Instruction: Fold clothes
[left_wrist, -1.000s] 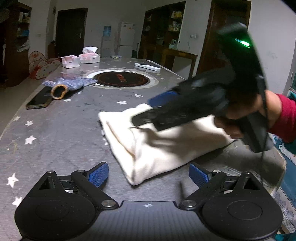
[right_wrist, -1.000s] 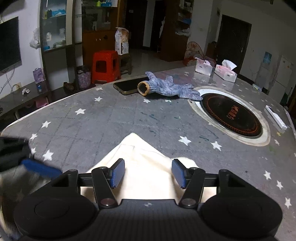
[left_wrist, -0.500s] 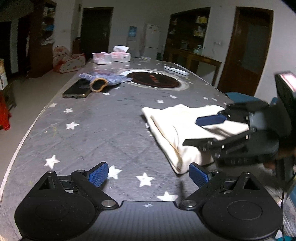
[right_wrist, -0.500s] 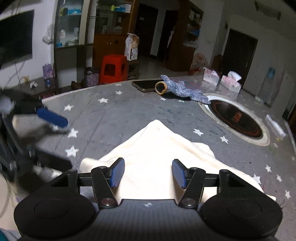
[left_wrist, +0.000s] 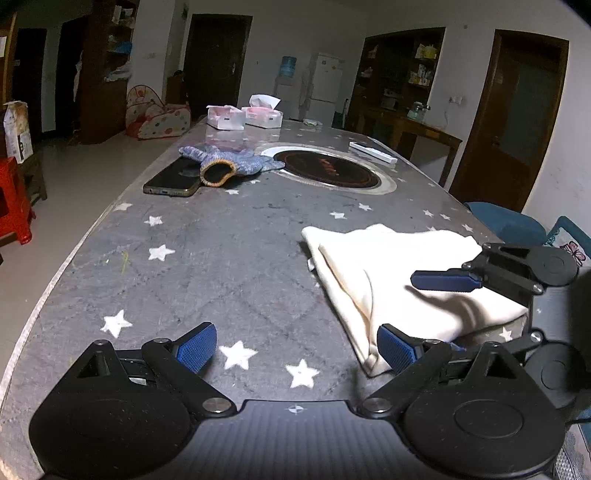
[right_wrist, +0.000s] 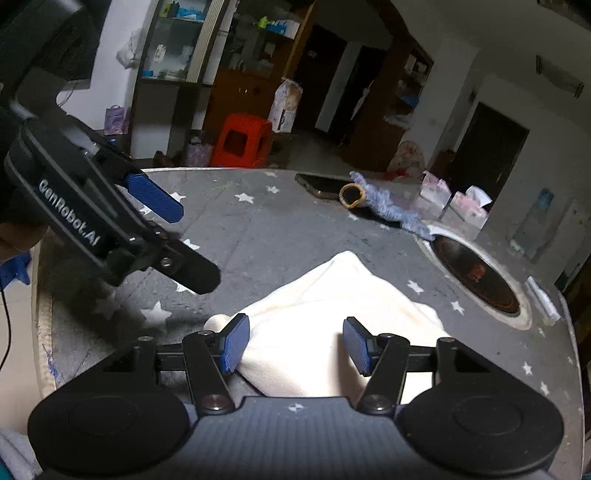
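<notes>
Cloth (left_wrist: 399, 273), cream-coloured, lies doubled over in a compact layered bundle on the grey star-patterned table (left_wrist: 221, 258), near the table's right edge as the left wrist view has it and close to the near end. Stacked layers show along its left border; garment type cannot be determined. Condition fits either a finished fold or one awaiting a further fold; the pictures do not settle which.

Right gripper (right_wrist: 295, 345) sits low over the bundle, jaws parted with cloth visible between them, clamping nothing. Left gripper (left_wrist: 295, 349) is held above bare tabletop just beside the bundle's left border, jaws wide apart, empty.

Clearance: broad bare surface to the left and toward the far end. Phone (left_wrist: 173, 179), knitted glove (left_wrist: 225, 164), inset cooktop (left_wrist: 328, 171) and tissue boxes (left_wrist: 243, 116) stand well apart. The right edge is close; little margin there.
</notes>
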